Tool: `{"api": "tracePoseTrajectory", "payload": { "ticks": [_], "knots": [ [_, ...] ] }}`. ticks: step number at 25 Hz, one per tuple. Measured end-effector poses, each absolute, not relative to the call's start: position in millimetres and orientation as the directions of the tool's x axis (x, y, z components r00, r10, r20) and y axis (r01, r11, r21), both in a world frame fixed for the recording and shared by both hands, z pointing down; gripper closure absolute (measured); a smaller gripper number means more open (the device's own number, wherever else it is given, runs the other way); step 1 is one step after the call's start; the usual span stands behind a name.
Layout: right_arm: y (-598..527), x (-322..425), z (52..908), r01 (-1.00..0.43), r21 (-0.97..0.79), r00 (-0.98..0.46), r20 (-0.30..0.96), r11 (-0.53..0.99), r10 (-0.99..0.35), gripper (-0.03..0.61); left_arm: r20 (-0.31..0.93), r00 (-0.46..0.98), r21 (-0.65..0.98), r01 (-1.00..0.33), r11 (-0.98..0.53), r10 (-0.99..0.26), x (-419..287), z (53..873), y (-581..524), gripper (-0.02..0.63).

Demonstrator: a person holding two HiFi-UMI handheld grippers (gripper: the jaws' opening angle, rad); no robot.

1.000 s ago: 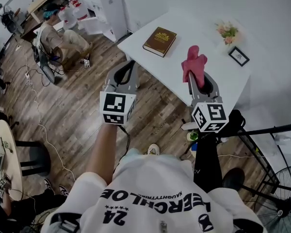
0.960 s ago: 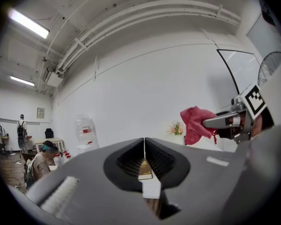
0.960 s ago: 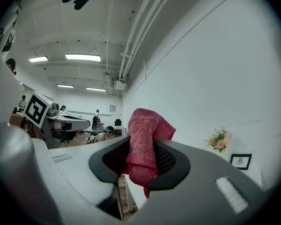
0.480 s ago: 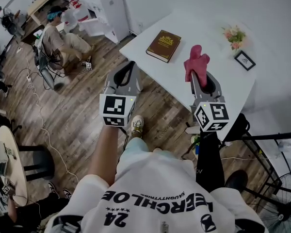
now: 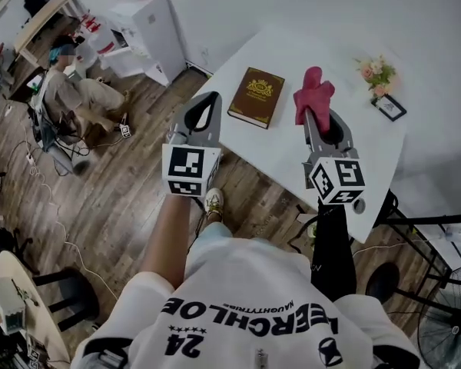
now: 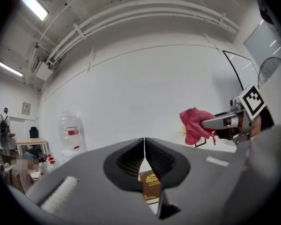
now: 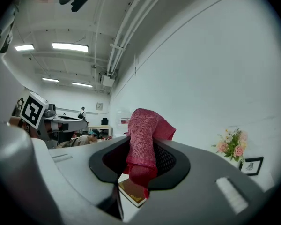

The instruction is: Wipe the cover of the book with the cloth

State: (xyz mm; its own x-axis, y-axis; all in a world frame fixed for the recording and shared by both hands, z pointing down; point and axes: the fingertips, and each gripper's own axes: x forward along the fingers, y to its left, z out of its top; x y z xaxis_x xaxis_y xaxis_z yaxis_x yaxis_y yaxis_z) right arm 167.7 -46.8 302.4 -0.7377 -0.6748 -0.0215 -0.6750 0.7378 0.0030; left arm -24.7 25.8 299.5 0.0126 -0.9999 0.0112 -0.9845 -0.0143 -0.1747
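The person [image 5: 246, 306] had stepped nearer the table [image 5: 323, 48] since a second ago
The right gripper [image 5: 315, 118] (jaws clamped on the red cloth [image 5: 313, 94]) hung beside the book [image 5: 257, 97] lying on the table; the left gripper [image 5: 207, 100] had its jaws pressed together, empty

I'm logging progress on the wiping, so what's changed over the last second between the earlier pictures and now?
The person stepped toward the white table, bringing both grippers nearer the brown hardcover book. Nothing was taken hold of or let go. Unchanged: the right gripper stays shut on the red knitted cloth, the left gripper stays shut and empty, and the book lies untouched.
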Motion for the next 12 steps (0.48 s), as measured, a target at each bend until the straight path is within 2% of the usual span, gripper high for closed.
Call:
{"api": "tracePoseTrajectory", "payload": {
  "ticks": [12],
  "knots": [
    [-145.8, 75.5, 310.3, -0.819, -0.016, -0.574, 0.041, 0.574, -0.818, 0.477, 0.022, 0.241, -0.17, -0.955, -0.241, -0.97, -113.2, 302.5, -106.2, 0.552]
  ]
}}
